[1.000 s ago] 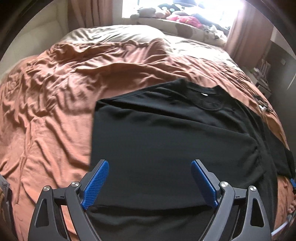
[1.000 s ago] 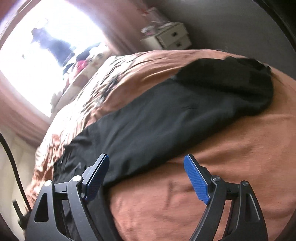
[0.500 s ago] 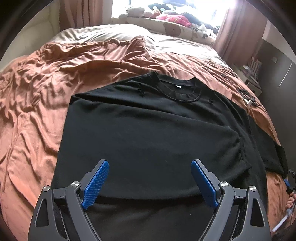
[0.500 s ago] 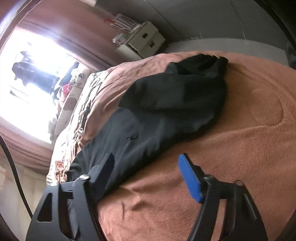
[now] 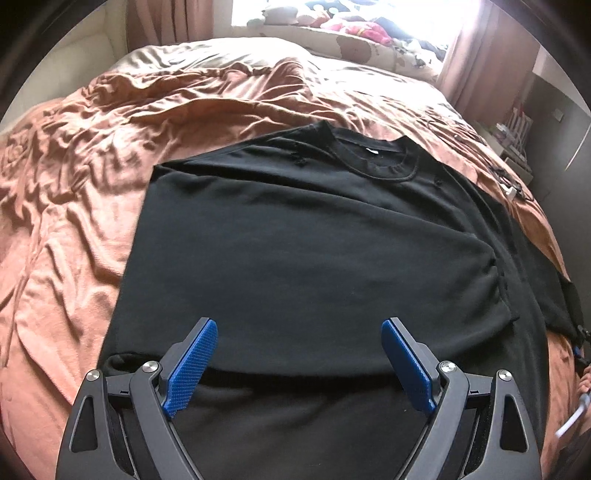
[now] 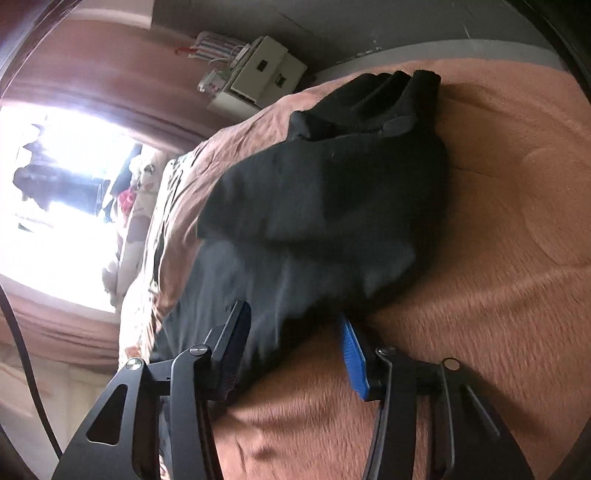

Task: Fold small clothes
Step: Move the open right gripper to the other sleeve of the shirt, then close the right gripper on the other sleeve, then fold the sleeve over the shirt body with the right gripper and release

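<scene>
A black T-shirt point(image 5: 317, 251) lies flat on the rust-orange bedspread point(image 5: 74, 221), collar at the far end and its left side folded inward. My left gripper point(image 5: 299, 328) hovers wide open over the shirt's lower part, with nothing between its blue pads point(image 5: 192, 362). In the right wrist view the T-shirt's side edge point(image 6: 325, 206) runs away from me, with a bunched sleeve at its far end. My right gripper point(image 6: 291, 325) is rolled sideways, and its jaws are closing with the shirt's edge between them. The pads still stand apart.
Pillows and soft toys point(image 5: 354, 29) line the window at the head of the bed. A white drawer unit point(image 6: 258, 77) stands beside the bed. Small dark items point(image 5: 509, 184) lie near the bed's right edge. Crumpled bedspread stretches to the left.
My right gripper rolled, came down to the shirt's side edge and narrowed its jaws around the fabric. The left gripper shifted slightly over the shirt and stayed open.
</scene>
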